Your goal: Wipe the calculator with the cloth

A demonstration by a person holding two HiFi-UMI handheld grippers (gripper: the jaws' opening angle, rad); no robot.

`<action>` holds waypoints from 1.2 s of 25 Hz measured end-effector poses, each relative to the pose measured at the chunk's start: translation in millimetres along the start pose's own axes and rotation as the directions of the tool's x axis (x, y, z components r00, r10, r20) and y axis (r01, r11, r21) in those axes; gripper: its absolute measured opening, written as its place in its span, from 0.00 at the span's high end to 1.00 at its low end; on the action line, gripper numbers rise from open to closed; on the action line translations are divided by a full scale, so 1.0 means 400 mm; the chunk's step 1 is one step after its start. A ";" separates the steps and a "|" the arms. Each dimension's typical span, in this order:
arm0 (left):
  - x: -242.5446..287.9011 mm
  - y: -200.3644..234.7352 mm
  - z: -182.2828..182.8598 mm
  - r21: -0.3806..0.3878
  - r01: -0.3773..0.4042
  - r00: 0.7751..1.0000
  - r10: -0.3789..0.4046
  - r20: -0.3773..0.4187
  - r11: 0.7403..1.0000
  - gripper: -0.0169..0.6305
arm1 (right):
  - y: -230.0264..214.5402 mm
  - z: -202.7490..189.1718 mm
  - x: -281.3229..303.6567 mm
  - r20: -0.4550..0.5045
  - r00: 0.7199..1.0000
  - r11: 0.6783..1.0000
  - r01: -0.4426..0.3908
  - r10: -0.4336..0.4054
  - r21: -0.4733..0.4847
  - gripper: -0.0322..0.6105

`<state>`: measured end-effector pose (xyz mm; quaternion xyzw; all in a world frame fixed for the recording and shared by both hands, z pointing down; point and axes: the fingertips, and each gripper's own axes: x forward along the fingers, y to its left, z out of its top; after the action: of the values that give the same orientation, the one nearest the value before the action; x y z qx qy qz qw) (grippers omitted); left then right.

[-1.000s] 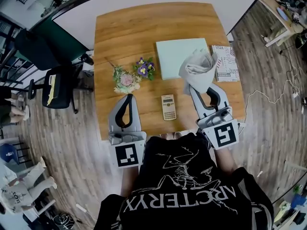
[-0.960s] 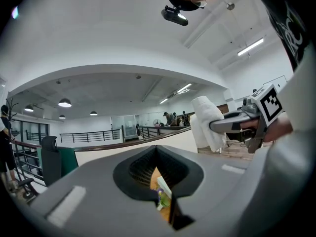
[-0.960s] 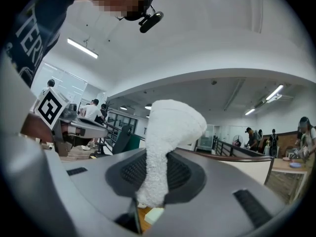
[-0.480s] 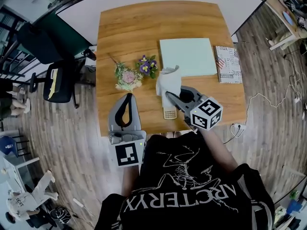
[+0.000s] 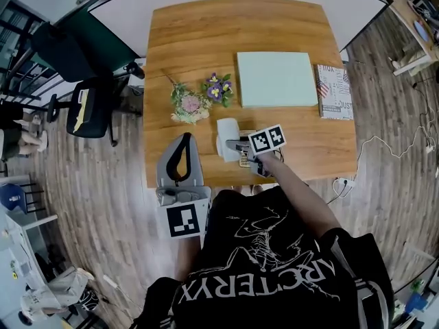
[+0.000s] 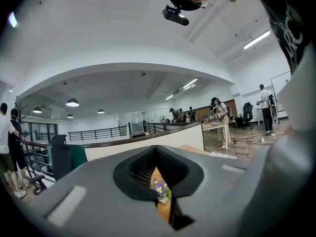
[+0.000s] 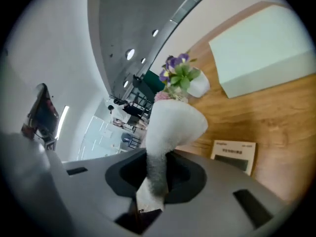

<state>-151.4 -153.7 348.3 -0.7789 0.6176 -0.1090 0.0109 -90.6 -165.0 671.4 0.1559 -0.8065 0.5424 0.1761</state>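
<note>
Calculator (image 7: 235, 155) lies flat near the table's (image 5: 206, 33) front edge, about mid-width. Right gripper (image 5: 232, 147) sits over it and hides most of it from above. Its fingers (image 7: 94, 191) clamp the bunched cloth (image 5: 227, 133), just left of the calculator; contact unclear. Flowers (image 5: 191, 106) lie behind. Pale green board (image 5: 276, 79) and booklet (image 5: 334, 91) lie toward the right edge. Left gripper (image 5: 182, 142) rests at the front left edge, fingers together, nothing between.

Black tee (image 5: 274, 259) w/ white graphic print.
</note>
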 end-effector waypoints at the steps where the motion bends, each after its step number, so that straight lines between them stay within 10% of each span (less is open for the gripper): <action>1: -0.002 0.001 -0.002 -0.002 -0.004 1.000 0.004 -0.002 1.000 0.96 | -0.023 -0.009 0.000 -0.016 1.000 1.000 0.016 -0.016 0.016 0.81; 30: 0.032 -0.031 0.003 -0.007 0.029 1.000 -0.029 0.009 1.000 0.96 | -0.339 -0.123 -0.405 0.049 0.958 0.940 0.266 -0.283 0.215 0.81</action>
<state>-136.6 -163.4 350.9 -0.7882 0.6065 -0.1035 0.0093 119.2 -158.8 726.1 0.3057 -0.7227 0.5864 0.2009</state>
